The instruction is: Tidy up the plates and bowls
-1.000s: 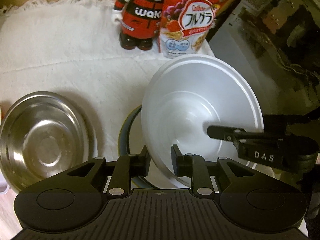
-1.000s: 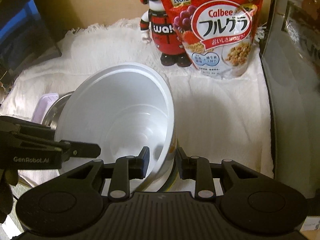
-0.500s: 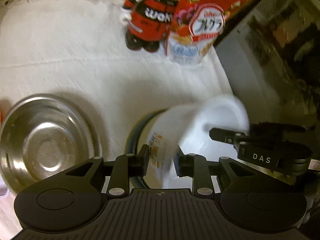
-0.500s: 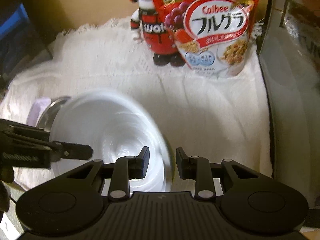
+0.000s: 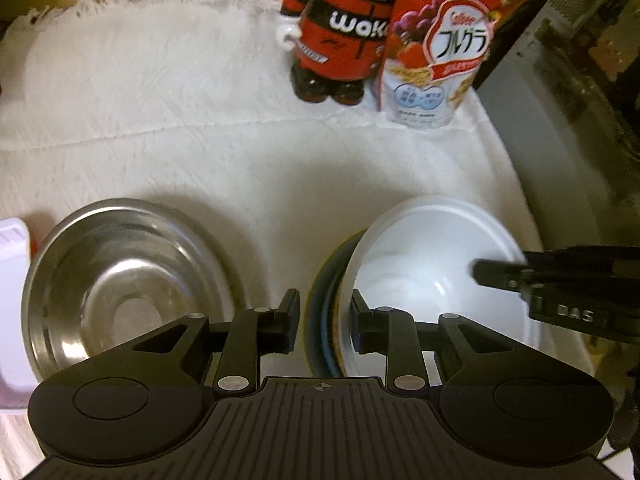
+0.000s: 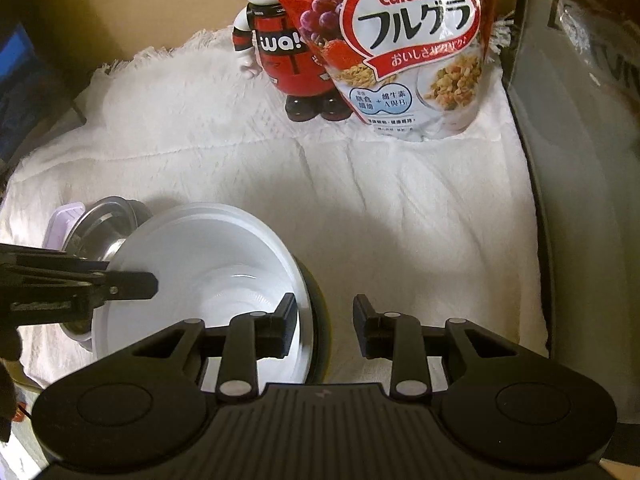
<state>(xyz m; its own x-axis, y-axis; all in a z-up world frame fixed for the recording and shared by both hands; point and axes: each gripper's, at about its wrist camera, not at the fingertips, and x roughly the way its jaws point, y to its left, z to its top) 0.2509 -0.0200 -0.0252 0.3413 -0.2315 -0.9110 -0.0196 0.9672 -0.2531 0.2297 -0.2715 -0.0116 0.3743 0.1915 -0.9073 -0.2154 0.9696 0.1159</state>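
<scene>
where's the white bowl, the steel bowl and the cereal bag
white bowl (image 6: pixel 208 264), right wrist view, on its inner wall
steel bowl (image 5: pixel 120 280), left wrist view, on its inside bottom
cereal bag (image 6: pixel 412 40), right wrist view, on its printed front

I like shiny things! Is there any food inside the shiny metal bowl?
No, the stainless steel bowl sits on the white towel with only its bare, reflective bottom showing.

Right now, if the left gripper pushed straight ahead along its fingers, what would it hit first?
Most likely the white bowl: its near rim sits between the left gripper fingers, atop darker dishes. Depth is uncertain.
</scene>
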